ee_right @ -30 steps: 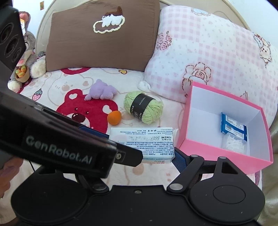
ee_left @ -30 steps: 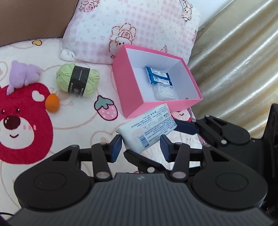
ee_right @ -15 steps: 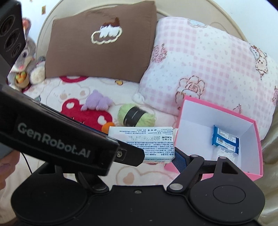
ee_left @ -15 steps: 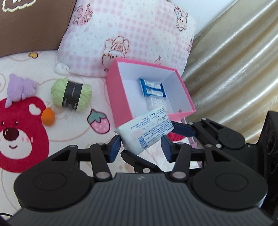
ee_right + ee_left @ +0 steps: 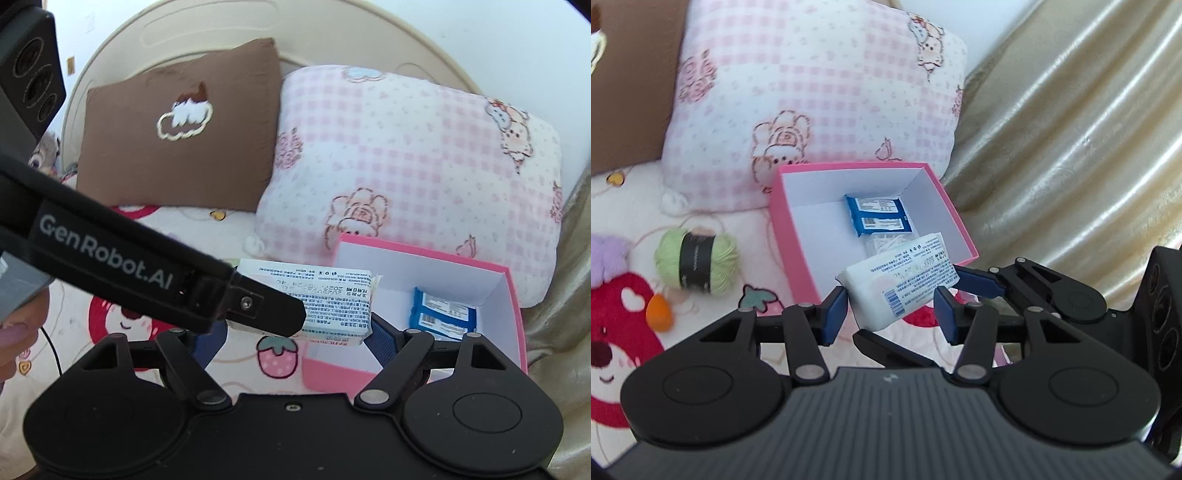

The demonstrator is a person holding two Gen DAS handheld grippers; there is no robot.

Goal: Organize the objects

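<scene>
Right gripper (image 5: 295,334) clamped endwise on white tissue pack (image 5: 901,282), held over pink box (image 5: 792,236) rim at 6 o'clock; left gripper (image 5: 890,314) straddles pack, pad contact indeterminate.

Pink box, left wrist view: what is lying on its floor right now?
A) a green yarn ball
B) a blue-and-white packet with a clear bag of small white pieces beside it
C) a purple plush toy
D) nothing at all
B: inside the pink box a blue-and-white packet lies on the white floor with a clear bag of small white pieces next to it, while the green yarn ball lies outside on the bedspread.
</scene>
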